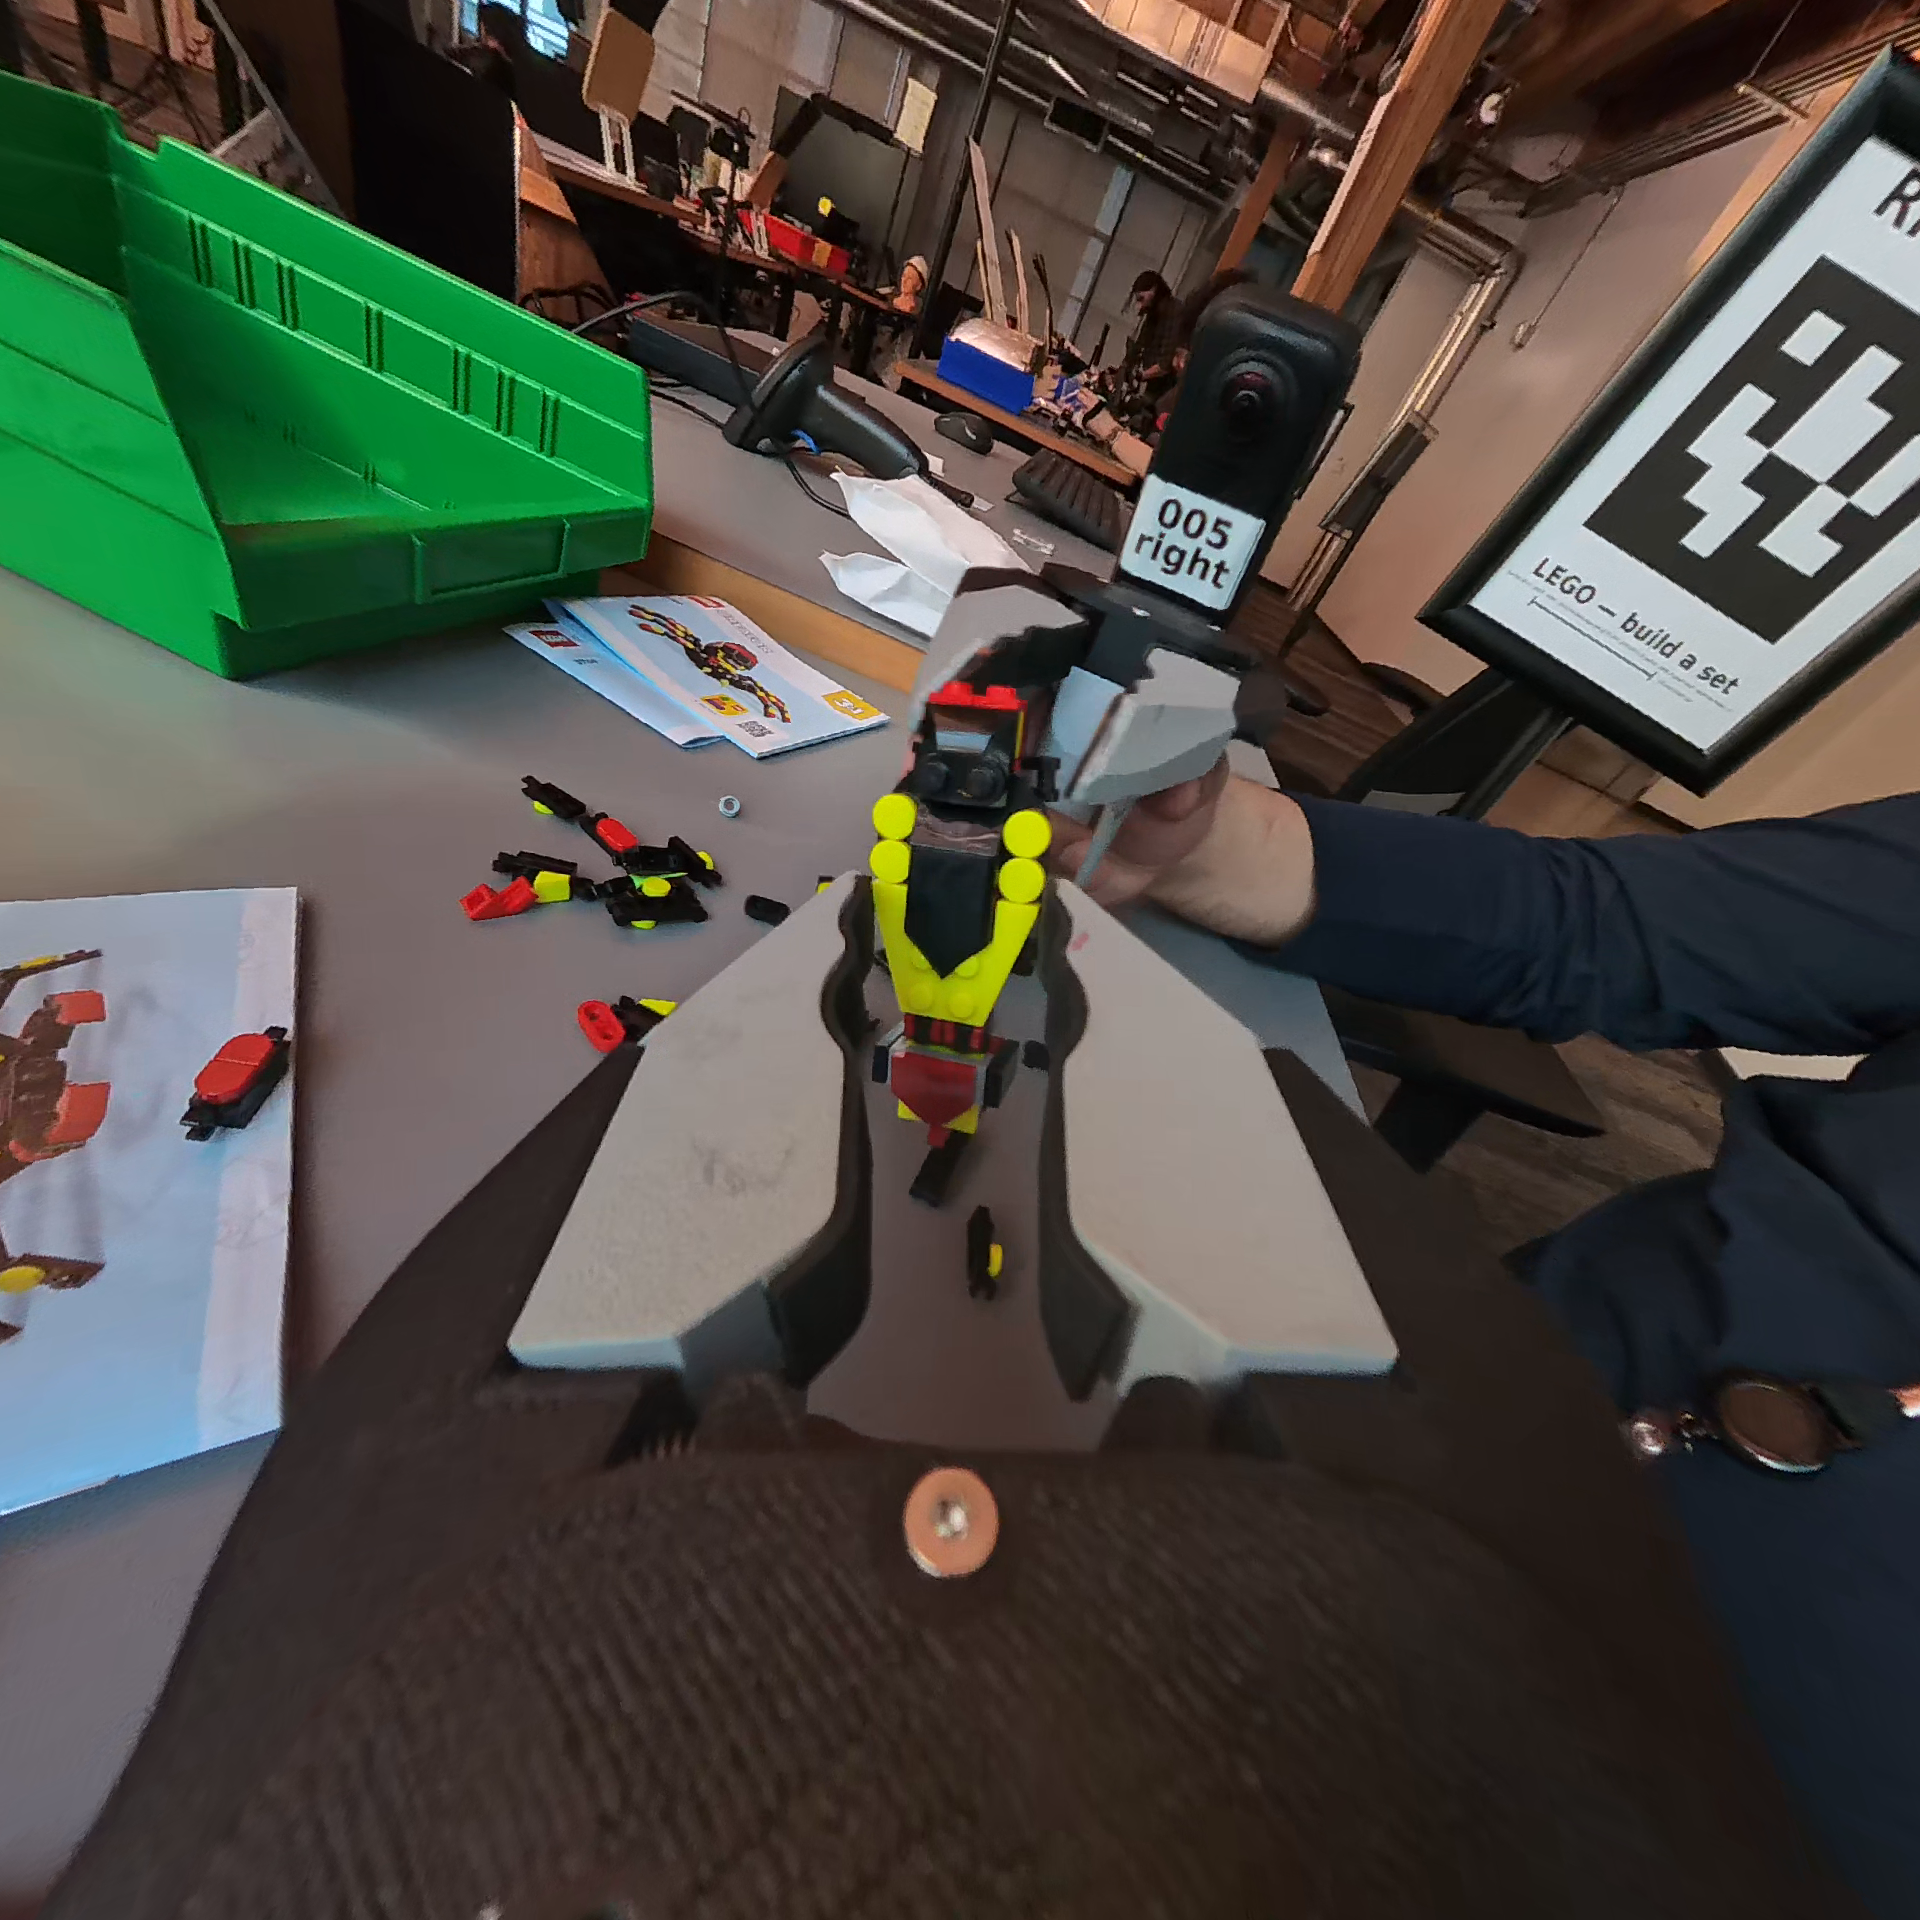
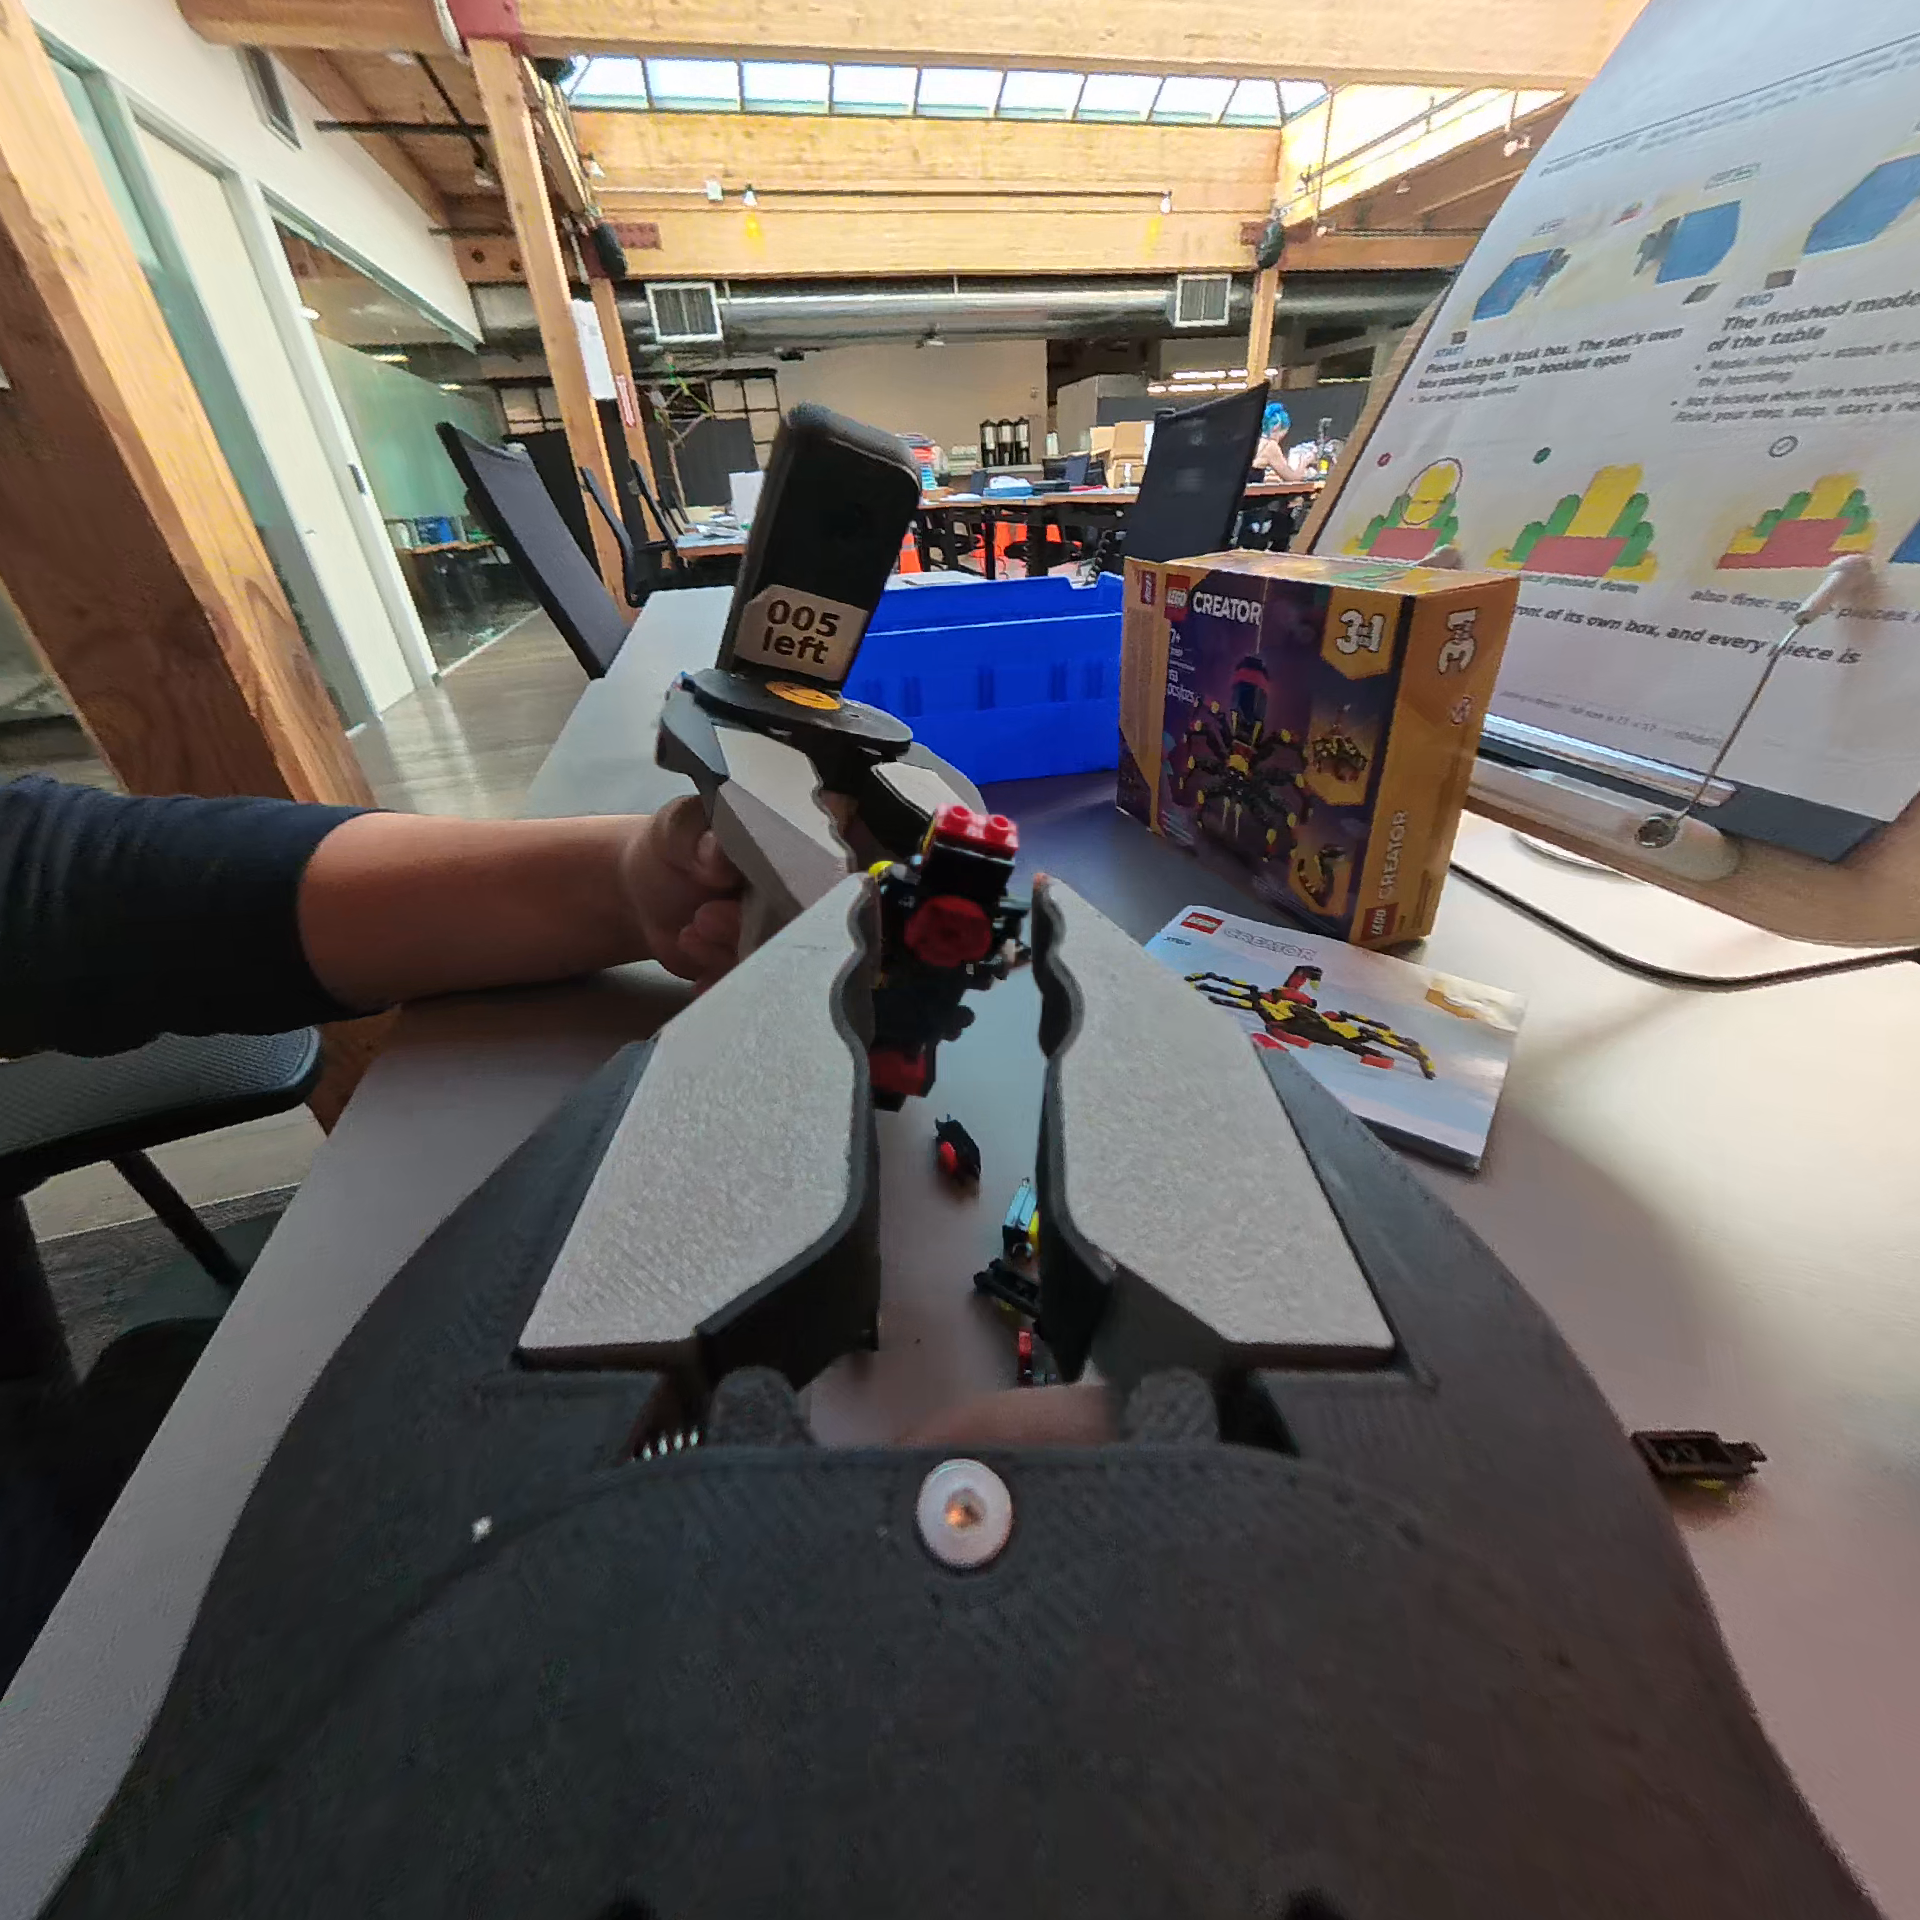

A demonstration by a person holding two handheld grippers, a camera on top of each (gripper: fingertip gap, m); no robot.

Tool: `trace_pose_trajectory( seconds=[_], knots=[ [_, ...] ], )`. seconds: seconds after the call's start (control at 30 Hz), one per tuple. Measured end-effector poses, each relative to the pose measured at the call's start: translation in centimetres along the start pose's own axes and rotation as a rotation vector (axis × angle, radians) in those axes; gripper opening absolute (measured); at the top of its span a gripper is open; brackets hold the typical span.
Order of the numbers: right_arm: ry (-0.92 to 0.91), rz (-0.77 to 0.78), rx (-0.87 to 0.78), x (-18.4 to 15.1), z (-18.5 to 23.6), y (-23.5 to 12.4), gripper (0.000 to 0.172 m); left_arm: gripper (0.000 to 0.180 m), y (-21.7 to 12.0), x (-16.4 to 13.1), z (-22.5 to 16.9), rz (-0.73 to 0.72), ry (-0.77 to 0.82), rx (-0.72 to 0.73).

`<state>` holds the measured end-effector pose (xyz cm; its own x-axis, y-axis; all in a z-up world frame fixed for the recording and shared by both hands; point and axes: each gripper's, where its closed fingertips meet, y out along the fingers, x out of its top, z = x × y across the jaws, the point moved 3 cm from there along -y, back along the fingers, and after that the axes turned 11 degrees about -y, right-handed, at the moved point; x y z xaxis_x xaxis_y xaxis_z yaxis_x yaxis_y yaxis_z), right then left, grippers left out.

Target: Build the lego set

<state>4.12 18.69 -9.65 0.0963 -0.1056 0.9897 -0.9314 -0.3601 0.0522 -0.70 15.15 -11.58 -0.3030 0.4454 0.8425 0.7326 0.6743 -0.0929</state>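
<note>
Two grippers on one small black-yellow-red toy-brick model (image 1: 951,966) above the grey table (image 1: 364,790): left gripper (image 1: 951,914) fingers pinch its yellow body, right gripper (image 2: 956,904) fingers straddle the red-topped end, one pad clear; light, stiff, probably snaps apart, so grip the solid body.

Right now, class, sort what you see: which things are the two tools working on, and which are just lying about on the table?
In the tools: brick model, gripped by the left tool; right tool open around its red-topped end.

Lying about: loose bricks, booklets, green bin, set box, blue bin.
</note>
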Motion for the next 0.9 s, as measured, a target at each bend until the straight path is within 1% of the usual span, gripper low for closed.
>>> trace_pose_trajectory(
  seconds=[0.13,0.3,0.33,0.4,0.47,0.57,0.63,0.73,0.8,0.87,0.9],
  knots=[
    [-0.027,0.041,0.011,-0.5,0.6,0.5,0.031,0.030,0.4,-0.4,-0.4,0.026,0.030,0.005],
    [0.011,0.043,0.017,-0.4,0.3,0.5,0.029,0.029,0.2,-0.2,-0.3,0.008,0.024,0.002],
    [0.007,0.038,0.004,-0.3,0.1,0.3,0.028,0.029,0.2,0.1,-0.2,-0.011,0.041,0.012],
    [-0.003,0.007,-0.042,0.2,-0.5,-0.1,0.031,0.029,-0.2,0.7,-0.2,-0.064,0.050,0.012],
    [0.012,-0.008,-0.028,0.5,-0.5,-0.4,0.032,0.030,-0.7,1.4,-0.2,-0.111,0.031,-0.006],
    [0.014,0.015,0.003,0.2,0.1,-0.1,0.040,0.029,-1.4,2.3,-0.6,-0.190,0.035,-0.042],
    [-0.020,0.067,0.033,-0.5,1.0,0.5,0.046,0.029,-1.7,2.9,-1.0,-0.251,0.069,-0.056],
    [-0.111,0.136,0.014,-1.3,1.7,1.4,0.048,0.029,-1.8,3.2,-1.9,-0.293,0.110,-0.092],
    [-0.152,0.117,-0.002,-1.0,2.1,1.7,0.047,0.029,-1.5,3.0,-2.3,-0.282,0.112,-0.107],
    [-0.204,0.131,-0.002,-1.0,2.6,1.8,0.043,0.029,-1.2,2.8,-2.5,-0.273,0.117,-0.114],
    [-0.235,0.136,-0.017,-1.0,2.6,1.9,0.036,0.029,-1.0,2.6,-2.6,-0.264,0.118,-0.120]
  ],
)
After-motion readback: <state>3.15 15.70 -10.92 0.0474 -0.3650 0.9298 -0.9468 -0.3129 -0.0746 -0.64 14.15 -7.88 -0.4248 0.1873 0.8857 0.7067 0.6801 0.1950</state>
